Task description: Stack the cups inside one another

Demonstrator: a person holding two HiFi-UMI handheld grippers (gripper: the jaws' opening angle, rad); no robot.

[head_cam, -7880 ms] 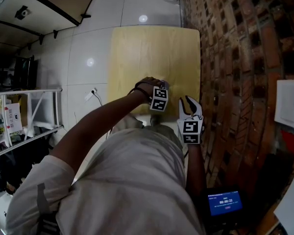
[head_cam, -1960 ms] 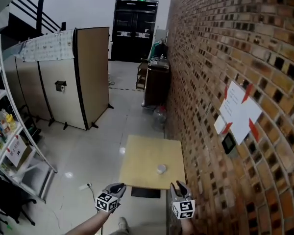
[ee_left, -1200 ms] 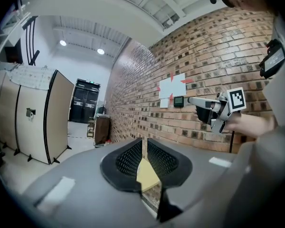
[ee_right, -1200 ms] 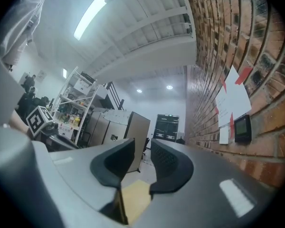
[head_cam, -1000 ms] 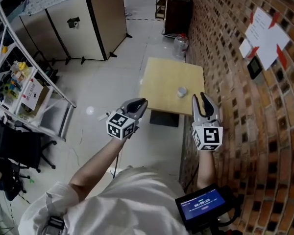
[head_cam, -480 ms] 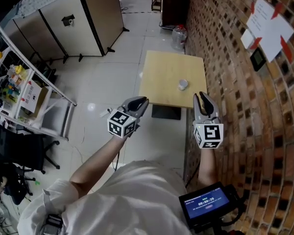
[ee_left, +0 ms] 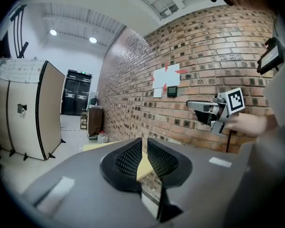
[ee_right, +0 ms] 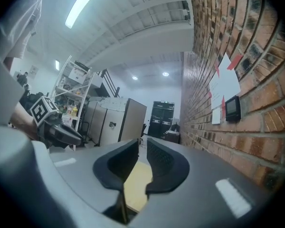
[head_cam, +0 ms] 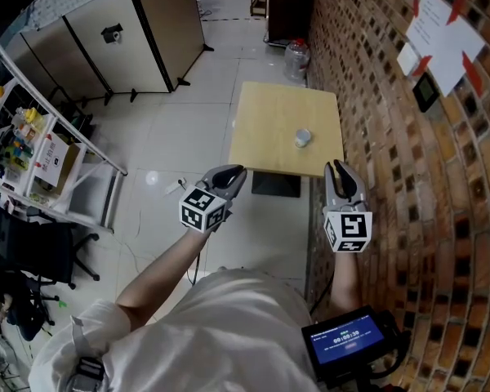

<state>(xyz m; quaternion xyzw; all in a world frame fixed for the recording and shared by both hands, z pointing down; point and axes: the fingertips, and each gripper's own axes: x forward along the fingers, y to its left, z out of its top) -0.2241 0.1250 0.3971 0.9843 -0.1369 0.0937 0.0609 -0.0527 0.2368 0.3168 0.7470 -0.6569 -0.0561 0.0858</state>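
A small whitish stack of cups (head_cam: 303,137) stands on the pale wooden table (head_cam: 265,141) by the brick wall, far ahead of both grippers. My left gripper (head_cam: 235,172) hangs in the air over the floor, short of the table's near edge. Its jaws (ee_left: 144,144) stand a narrow slit apart with nothing between them. My right gripper (head_cam: 343,170) is held level near the wall, also short of the table. Its jaws (ee_right: 142,148) show the same narrow gap and hold nothing. Each gripper view shows the other gripper off to the side.
The brick wall (head_cam: 408,178) runs along the right with papers (head_cam: 437,31) pinned to it. A metal shelf rack (head_cam: 41,153) stands at the left, and beige partitions (head_cam: 147,31) at the back. A water jug (head_cam: 295,58) sits beyond the table. A small screen (head_cam: 347,337) hangs at the person's waist.
Several seconds ago the left gripper was at the cups on the table; the person now stands well back. In the last second both grippers sank a little, with their jaws unchanged.
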